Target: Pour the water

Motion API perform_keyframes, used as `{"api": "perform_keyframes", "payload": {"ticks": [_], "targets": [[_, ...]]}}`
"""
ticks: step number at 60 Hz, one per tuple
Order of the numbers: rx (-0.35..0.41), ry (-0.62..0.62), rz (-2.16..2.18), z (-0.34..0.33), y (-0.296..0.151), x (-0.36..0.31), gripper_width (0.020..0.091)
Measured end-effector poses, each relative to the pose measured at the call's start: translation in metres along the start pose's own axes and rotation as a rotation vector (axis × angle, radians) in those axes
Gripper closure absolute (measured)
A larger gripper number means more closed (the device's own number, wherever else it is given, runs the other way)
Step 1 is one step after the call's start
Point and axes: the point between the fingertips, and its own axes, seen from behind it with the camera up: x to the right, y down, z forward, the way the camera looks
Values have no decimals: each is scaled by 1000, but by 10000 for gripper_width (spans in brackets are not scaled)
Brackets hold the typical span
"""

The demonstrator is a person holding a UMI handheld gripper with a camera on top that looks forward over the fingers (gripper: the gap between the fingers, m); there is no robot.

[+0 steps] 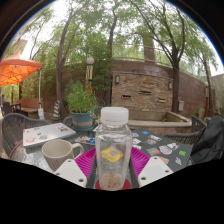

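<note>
A clear plastic water bottle with a white cap and a yellow label stands upright between my fingers. My gripper is shut on the bottle, its magenta pads pressing against both sides of the lower half. A beige mug sits on the glass table just left of the left finger, with its handle turned toward the bottle. The bottle's base is hidden low between the fingers.
Beyond the bottle stands a potted plant. A flat white tray lies behind the mug, and small items are scattered on the right. A chair stands at the left and an orange umbrella farther back.
</note>
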Motion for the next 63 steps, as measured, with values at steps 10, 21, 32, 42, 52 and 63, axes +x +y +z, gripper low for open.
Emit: {"api": "perform_keyframes", "payload": {"ticks": [10,21,32,42,52,63], "targets": [[-212,-16,5,-24,17,0,254],[-294,57,5,-87,-8,4,262],[-375,111,63,-180,-58,-28,270],[-403,60,151,-269,-100,-103,267],[-395,97,131,-346,-139,-141,264],[-372,93,122,-398,-176,-160,265]]}}
